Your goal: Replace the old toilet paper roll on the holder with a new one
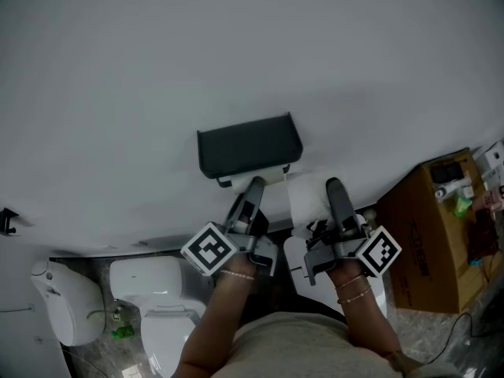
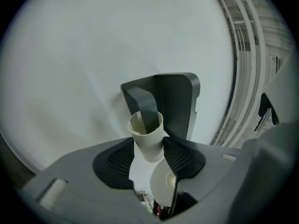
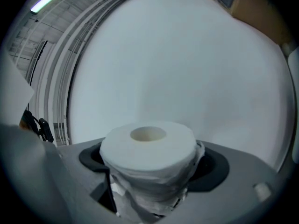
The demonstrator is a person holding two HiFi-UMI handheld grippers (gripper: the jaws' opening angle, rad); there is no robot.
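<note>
Currently:
- Left gripper (image 1: pixel 253 195), centre-left of head view: jaws clamped on empty cardboard tube (image 2: pixel 148 139). Tube not yet off holder arm (image 2: pixel 145 107).
- Tube likely light, thin-walled, crushable. Grip mid-length, gently.
- Right gripper (image 1: pixel 337 199), centre-right: jaws closed on new roll (image 3: pixel 147 148).
- Roll likely soft, light, squashy. Outer layers rumpled, may unwind. Hold across diameter.

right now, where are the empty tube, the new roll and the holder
empty tube (image 2: pixel 148 143), left gripper view, its outer wall
new roll (image 3: pixel 148 155), right gripper view, its paper side
holder (image 1: pixel 248 144), head view, its dark cover
</note>
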